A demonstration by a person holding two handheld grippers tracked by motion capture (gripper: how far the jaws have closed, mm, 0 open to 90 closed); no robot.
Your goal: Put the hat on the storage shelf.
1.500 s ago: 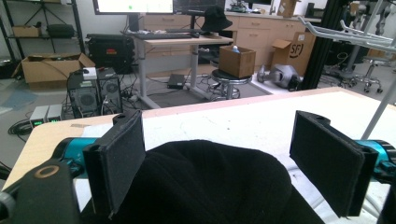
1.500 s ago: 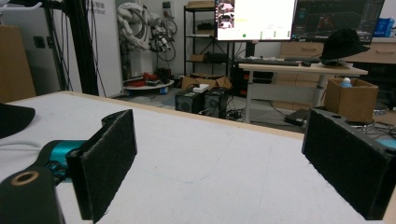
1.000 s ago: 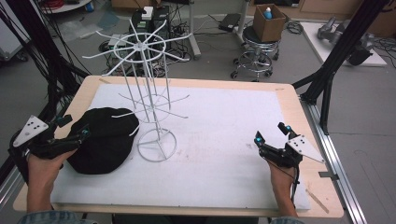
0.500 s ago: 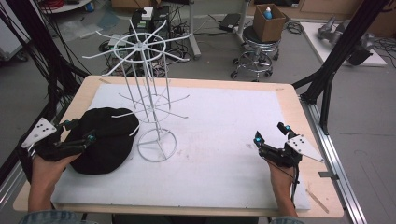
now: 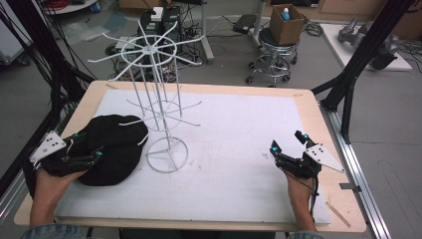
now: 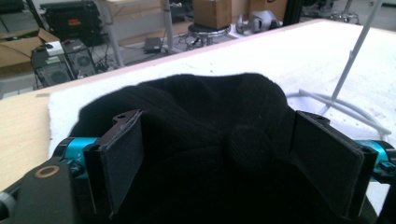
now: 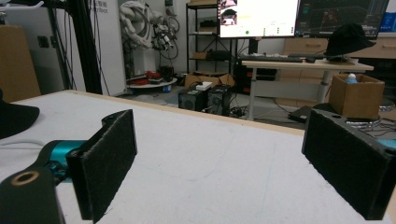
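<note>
High view: left gripper (image 5: 84, 149) sits at the near left edge of the table (image 5: 308, 107), its jaws spread wide around the near side of a black hat (image 5: 112, 149); left gripper view has the knit fabric bulging between both pads. Right gripper (image 5: 287, 144) rests at the near right, jaws wide apart over bare white mat (image 5: 239, 129). Hat lies just left of the white wire rack (image 5: 154, 99), touching its base ring

Hat (image 5: 112, 149) on table (image 5: 249, 89) left of wire rack (image 5: 159, 114); right tongs (image 5: 288, 144) far right.
</note>
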